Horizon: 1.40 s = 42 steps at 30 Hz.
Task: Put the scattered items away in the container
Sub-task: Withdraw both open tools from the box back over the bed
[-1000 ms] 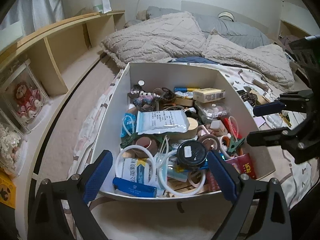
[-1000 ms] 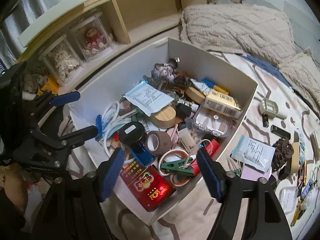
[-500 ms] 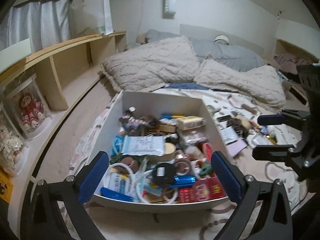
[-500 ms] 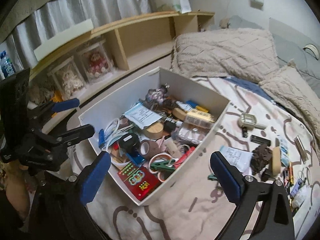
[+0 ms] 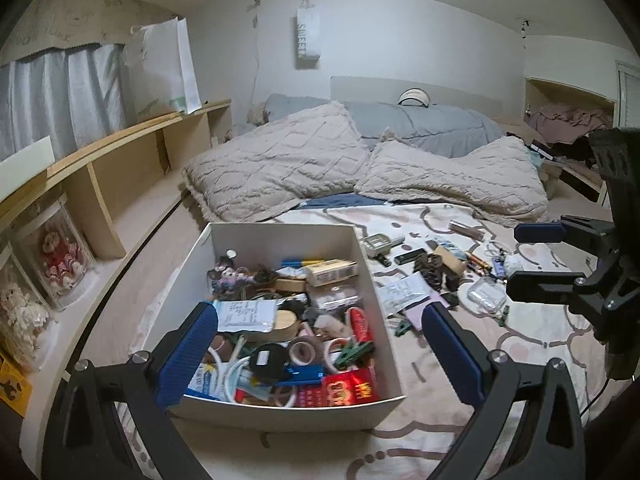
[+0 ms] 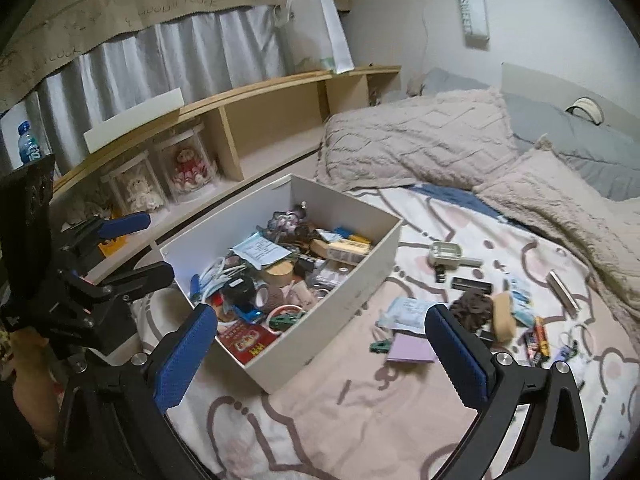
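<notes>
Both grippers pulled back from white box (image 5: 372, 264), fingers spread empty, right (image 6: 320, 356) opening, bag (image 5: 307, 38) reads "SWEET"

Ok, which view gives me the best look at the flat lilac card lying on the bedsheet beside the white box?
The right wrist view: the flat lilac card lies fully exposed near the white box. In the left wrist view the card is mostly hidden behind a blue claw finger.
</notes>
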Motion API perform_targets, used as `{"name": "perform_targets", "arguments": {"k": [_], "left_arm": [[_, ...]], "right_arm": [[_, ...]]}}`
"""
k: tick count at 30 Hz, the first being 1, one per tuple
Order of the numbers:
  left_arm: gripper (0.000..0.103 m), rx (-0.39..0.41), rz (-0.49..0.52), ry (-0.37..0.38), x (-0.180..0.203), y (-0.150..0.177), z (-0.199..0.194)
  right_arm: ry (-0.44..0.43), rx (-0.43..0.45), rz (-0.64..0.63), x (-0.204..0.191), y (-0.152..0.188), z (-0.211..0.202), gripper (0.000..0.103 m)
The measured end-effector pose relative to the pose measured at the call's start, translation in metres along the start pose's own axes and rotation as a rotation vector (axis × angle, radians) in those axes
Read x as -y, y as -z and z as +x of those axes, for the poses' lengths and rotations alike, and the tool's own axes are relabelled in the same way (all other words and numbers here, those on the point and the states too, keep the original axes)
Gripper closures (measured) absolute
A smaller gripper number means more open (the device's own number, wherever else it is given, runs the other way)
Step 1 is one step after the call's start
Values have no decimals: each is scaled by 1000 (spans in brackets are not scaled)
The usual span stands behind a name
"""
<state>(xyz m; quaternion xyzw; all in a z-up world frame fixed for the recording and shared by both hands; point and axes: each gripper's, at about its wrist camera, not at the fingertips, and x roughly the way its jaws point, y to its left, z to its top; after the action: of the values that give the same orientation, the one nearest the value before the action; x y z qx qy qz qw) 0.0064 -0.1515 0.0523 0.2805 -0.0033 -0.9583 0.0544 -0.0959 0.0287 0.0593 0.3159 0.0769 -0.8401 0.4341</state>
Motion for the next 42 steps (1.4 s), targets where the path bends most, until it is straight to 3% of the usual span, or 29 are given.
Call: {"name": "perform_targets", "arguments": {"k": [17, 42], "left_arm": [[0, 29, -23, 32, 41, 11, -14], [0, 29, -21, 0, 53, 21, -23]], "right_arm": [[59, 55, -21, 25, 36, -49, 0], [62, 37, -59, 26, 50, -58, 0]]}}
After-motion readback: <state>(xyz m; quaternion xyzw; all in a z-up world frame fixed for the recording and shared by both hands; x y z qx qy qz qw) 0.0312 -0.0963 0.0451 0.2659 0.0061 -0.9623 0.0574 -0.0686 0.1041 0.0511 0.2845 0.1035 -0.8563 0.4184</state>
